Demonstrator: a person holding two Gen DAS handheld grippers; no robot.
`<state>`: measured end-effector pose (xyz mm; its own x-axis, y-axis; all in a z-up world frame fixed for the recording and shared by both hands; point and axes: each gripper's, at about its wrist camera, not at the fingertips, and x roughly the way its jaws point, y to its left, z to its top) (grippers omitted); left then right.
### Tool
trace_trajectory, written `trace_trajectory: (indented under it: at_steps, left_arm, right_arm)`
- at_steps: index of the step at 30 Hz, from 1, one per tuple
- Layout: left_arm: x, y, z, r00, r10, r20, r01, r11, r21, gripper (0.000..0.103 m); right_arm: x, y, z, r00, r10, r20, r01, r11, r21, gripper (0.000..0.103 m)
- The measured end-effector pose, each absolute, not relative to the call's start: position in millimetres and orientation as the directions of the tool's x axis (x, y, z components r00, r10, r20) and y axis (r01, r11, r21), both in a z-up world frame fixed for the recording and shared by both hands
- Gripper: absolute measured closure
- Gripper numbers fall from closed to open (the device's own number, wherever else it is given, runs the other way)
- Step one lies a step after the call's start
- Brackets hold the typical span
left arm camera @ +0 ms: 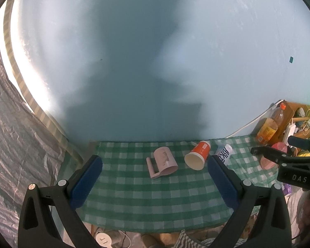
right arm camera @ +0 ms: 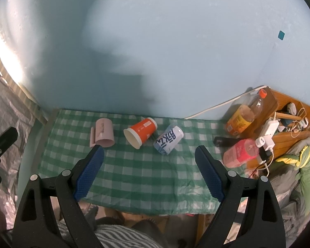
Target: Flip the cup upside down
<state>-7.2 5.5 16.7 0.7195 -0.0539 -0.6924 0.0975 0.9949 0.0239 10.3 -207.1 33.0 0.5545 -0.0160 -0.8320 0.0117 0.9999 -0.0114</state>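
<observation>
My left tongs (left arm camera: 155,177) and right tongs (right arm camera: 149,166) both gape wide, released, above the near edge of the worktop (right arm camera: 134,175). Toward the far edge three cups lie on their sides: pink mug (left arm camera: 164,162), orange cup (left arm camera: 197,155), and blue-and-white cup (right arm camera: 168,141) beside it.

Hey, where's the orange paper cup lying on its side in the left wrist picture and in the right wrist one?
Left wrist: orange paper cup lies right of centre on the green checked tablecloth, mouth toward the camera.
Right wrist: the same cup lies centre-left, mouth toward lower left.
Shared landmark: the pink handled plastic mug, lying just left of it in both.
</observation>
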Motion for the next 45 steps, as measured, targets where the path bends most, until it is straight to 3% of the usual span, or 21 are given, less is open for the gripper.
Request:
trace_trajectory:
  at_steps: [45]
  left_arm:
    - [-15.8, 4.1, 15.2, 0.708, -0.05, -0.705, 0.099, 0.995, 0.029, 0.0]
  right_arm:
    - [4.9, -201.1, 30.2, 0.545, -0.012, -0.838, 0.007, 1.0, -0.009, 0.014]
